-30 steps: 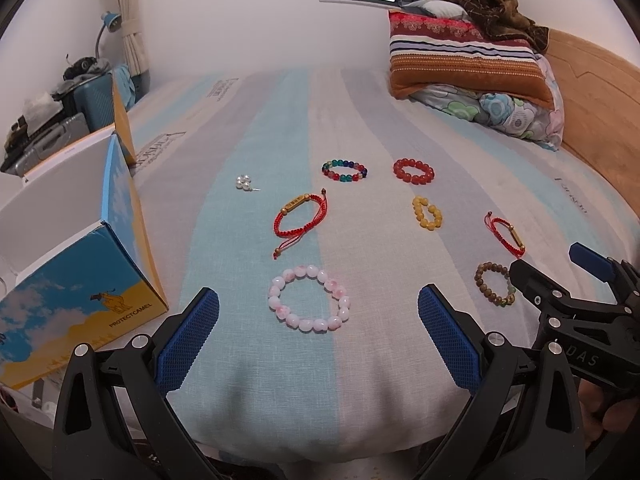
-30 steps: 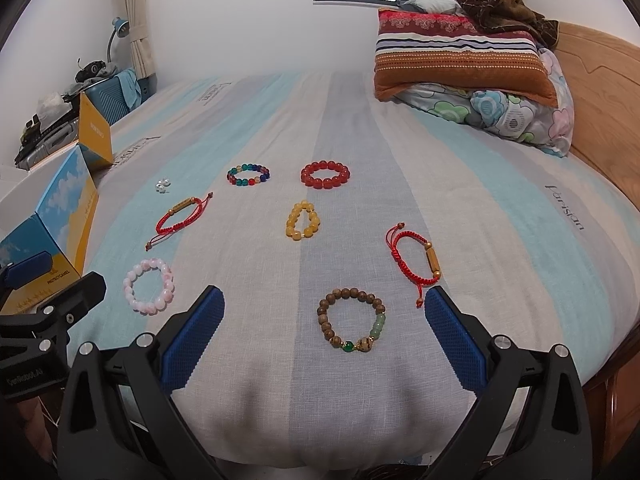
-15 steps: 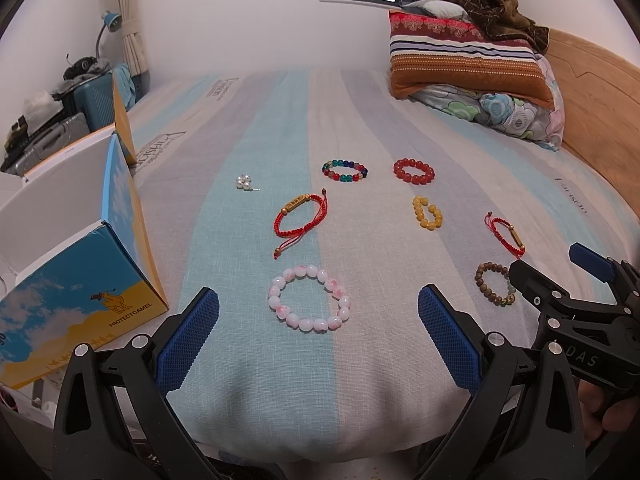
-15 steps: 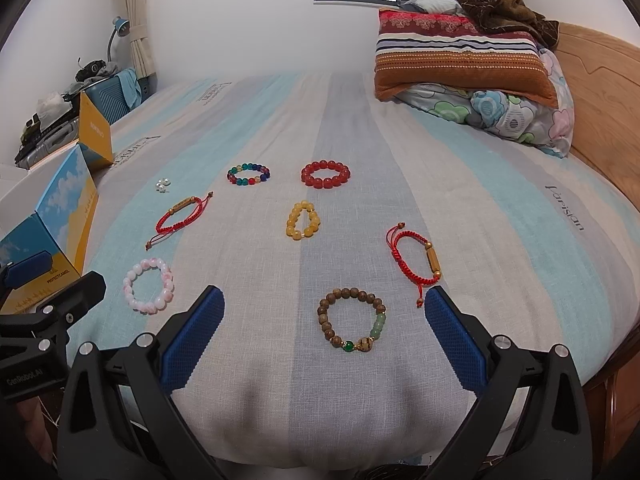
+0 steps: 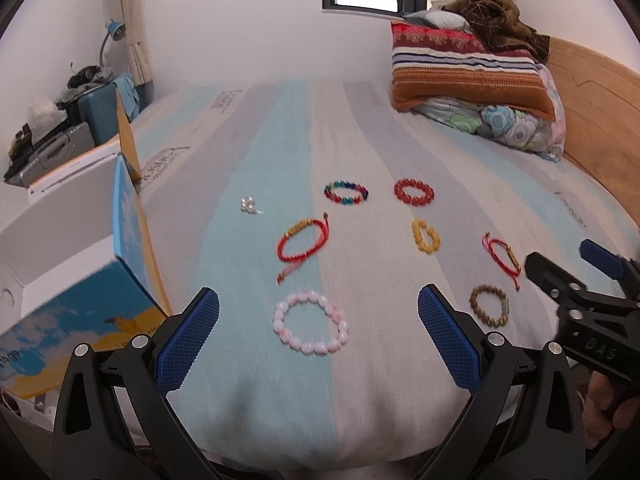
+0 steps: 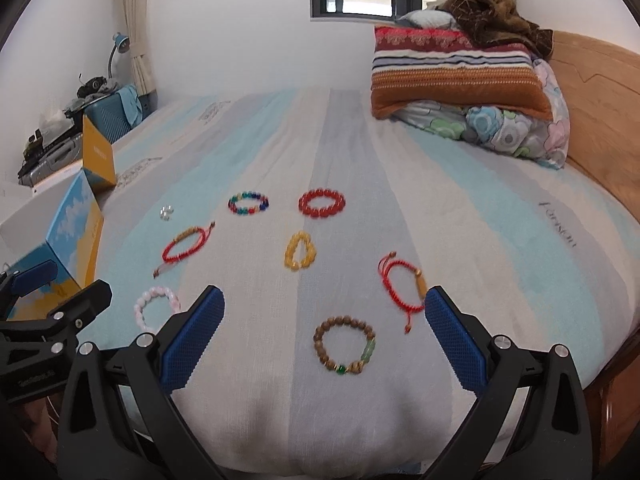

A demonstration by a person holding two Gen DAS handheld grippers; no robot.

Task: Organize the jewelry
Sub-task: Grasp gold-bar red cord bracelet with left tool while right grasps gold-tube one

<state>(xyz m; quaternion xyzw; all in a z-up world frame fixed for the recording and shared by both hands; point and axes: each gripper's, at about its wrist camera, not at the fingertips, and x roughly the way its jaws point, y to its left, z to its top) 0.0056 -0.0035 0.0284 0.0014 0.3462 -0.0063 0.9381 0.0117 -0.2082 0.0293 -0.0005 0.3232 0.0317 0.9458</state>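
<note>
Several bracelets lie on the striped bed. A pink bead bracelet lies between the jaws of my open, empty left gripper. A brown wooden bead bracelet lies between the jaws of my open, empty right gripper. Farther off lie a red cord bracelet, a yellow bead bracelet, a second red cord bracelet, a multicolour bracelet, a red bead bracelet and pearl earrings. An open blue-and-yellow box stands at the left.
Stacked pillows and a brown blanket lie at the far right by the wooden headboard. A suitcase and clutter stand beyond the bed's left edge. The right gripper shows at the right edge of the left wrist view.
Both grippers have moved forward and down toward the bed; the bracelets now sit lower and closer between the jaws. Nothing has been grasped.
</note>
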